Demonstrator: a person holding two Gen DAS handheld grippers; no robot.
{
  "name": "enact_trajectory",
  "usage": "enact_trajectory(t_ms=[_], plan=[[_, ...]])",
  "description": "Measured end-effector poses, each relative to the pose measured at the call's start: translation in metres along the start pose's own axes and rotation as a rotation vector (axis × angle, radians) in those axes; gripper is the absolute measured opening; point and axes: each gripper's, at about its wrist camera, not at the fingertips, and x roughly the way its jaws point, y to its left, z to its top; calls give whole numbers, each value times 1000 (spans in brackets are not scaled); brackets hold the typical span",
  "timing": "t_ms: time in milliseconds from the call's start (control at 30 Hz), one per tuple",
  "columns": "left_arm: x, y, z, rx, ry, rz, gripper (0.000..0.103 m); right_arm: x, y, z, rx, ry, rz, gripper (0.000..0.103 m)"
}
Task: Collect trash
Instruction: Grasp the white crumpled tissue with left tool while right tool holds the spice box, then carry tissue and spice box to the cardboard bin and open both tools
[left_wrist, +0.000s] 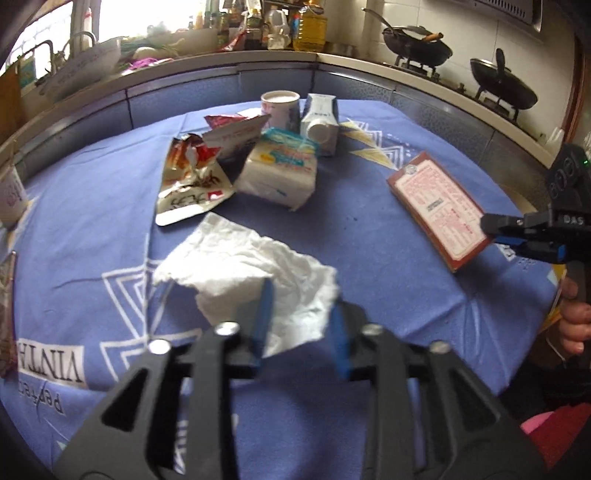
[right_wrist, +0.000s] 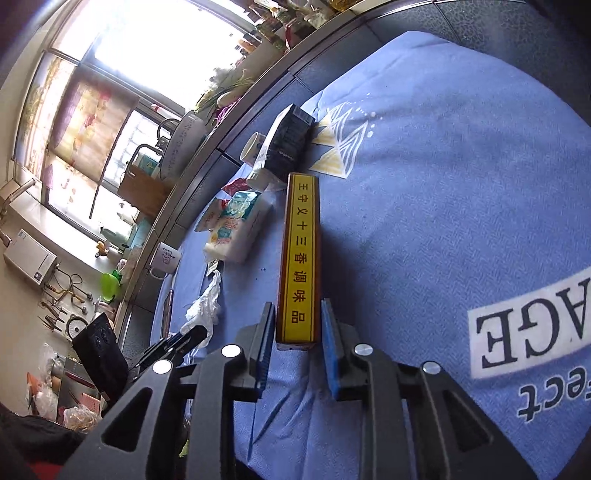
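A crumpled white tissue (left_wrist: 255, 273) lies on the blue tablecloth (left_wrist: 369, 258). My left gripper (left_wrist: 301, 314) is open, its jaws astride the tissue's near corner. A red seasoning box (left_wrist: 439, 208) lies at the right; in the right wrist view I see its yellow edge (right_wrist: 300, 258). My right gripper (right_wrist: 298, 321) is open around the box's near end, jaws close to its sides but not clamped. It also shows in the left wrist view (left_wrist: 491, 227). Further back lie foil snack wrappers (left_wrist: 192, 181), a tissue pack (left_wrist: 280, 170), a milk carton (left_wrist: 321, 122) and a paper cup (left_wrist: 280, 107).
A mug (left_wrist: 11, 192) stands at the table's left edge. Behind the table runs a kitchen counter (left_wrist: 258, 59) with bottles, a basin and two woks (left_wrist: 417, 46) on the stove. The left gripper shows in the right wrist view (right_wrist: 184, 341).
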Motion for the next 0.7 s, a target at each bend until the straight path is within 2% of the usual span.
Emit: enact_trajectory(t_ms=[33, 67, 133, 167, 200, 233, 267, 333, 467, 600, 700], plan=[[-1, 0, 0, 15, -25, 43, 67, 2, 2, -1, -6, 3, -3, 37], [-4, 1, -2, 33, -46, 76, 68, 5, 4, -1, -13, 5, -9, 46], [0, -2, 0, 72, -47, 115, 67, 10, 7, 1, -32, 3, -27, 50], [3, -2, 1, 79, -42, 116, 58, 12, 9, 2, -41, 2, -37, 50], [7, 0, 2, 80, -29, 102, 37, 14, 11, 2, -51, 3, -42, 45], [12, 1, 3, 74, 0, 82, 25, 14, 13, 1, -65, 5, -36, 37], [14, 3, 3, 60, 22, 65, 3, 14, 16, 1, -79, 6, -33, 25], [13, 9, 5, 13, 35, 7, 2, 7, 21, -2, -113, -13, -39, 23], [-4, 10, 12, -71, 11, -168, 1, -14, 20, -3, -130, -59, -8, 22], [-17, -8, 33, -72, -29, -292, 1, -41, 8, -1, -112, -140, -25, 22], [-11, -41, 61, -19, -37, -365, 1, -72, -12, 0, -79, -225, -70, 22]])
